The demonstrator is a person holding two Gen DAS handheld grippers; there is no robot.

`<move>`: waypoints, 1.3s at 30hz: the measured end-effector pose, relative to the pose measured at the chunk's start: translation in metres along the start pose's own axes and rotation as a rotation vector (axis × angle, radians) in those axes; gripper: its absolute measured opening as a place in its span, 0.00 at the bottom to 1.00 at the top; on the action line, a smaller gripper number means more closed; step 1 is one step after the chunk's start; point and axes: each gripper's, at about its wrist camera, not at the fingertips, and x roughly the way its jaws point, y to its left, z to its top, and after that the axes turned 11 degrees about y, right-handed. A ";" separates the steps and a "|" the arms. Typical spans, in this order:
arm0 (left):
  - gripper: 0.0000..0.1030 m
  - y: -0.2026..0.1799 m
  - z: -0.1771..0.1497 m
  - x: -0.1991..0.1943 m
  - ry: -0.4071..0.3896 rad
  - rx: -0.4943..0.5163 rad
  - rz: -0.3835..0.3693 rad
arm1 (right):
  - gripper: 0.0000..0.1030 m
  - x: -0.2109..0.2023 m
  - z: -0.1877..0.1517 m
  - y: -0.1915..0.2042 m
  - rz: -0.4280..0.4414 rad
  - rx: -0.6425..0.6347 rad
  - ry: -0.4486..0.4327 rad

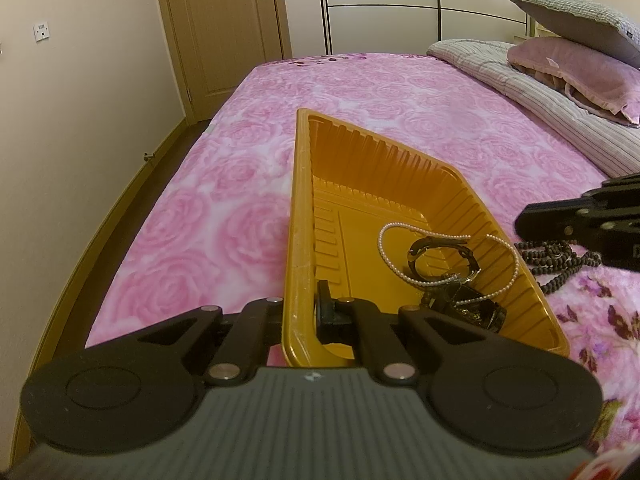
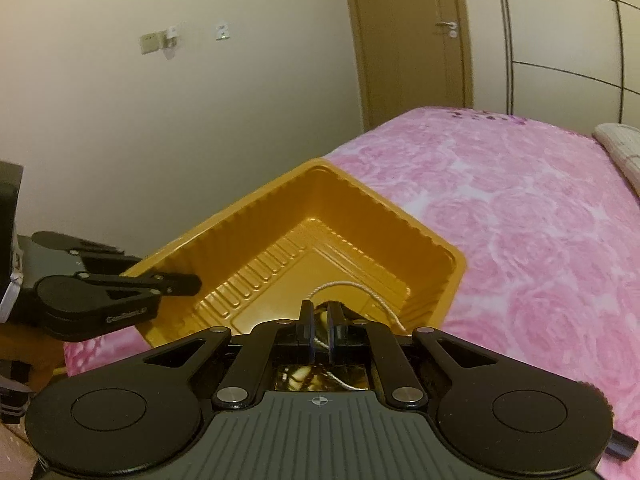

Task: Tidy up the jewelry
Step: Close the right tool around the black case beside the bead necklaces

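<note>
Jewelry lay gathered in the near end of a gold plastic tray (image 1: 360,184) that sat on a bed covered with a pink rose-patterned blanket (image 1: 192,216). Inside the tray a white pearl necklace (image 1: 386,256) looped over a black bracelet (image 1: 436,254) and a dark glossy piece (image 1: 472,310) whose kind I could not tell. Outside the tray, just beside its right rim, a strand of dark beads (image 1: 560,258) rested on the blanket.

The left gripper (image 1: 316,312) had its jaws pressed together on the tray's near left rim, one finger inside the wall and the other outside. In the right wrist view that same gripper reached in from the left, its tip at the tray's edge.

The right gripper (image 2: 319,334) pointed down into the tray, its jaws nearly together with only a narrow slit between the pads. A pale strand showed in that slit, yet I could not tell whether the pads pinched it. In the left wrist view this gripper hovered just above the dark beads at the tray's right side.

Striped bedding (image 1: 520,80) and two pillows (image 1: 576,68) lay at the far right of the bed, and a brown door (image 1: 228,28) stood beyond its foot.
</note>
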 end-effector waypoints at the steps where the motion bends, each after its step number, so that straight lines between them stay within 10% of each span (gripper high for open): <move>1: 0.04 0.000 0.000 0.000 0.000 0.000 0.000 | 0.09 -0.002 -0.002 -0.003 -0.012 0.008 -0.004; 10: 0.04 0.001 0.000 0.001 0.001 0.002 0.002 | 0.41 -0.028 -0.040 -0.055 -0.145 0.161 0.001; 24: 0.04 0.000 0.002 0.000 0.005 0.006 0.010 | 0.45 -0.065 -0.107 -0.137 -0.430 0.362 0.073; 31: 0.04 0.000 0.003 0.000 0.006 0.009 0.015 | 0.76 -0.062 -0.108 -0.169 -0.449 0.437 0.059; 39: 0.04 0.000 0.003 0.000 0.006 0.011 0.016 | 0.77 -0.031 -0.099 -0.169 -0.470 0.486 0.091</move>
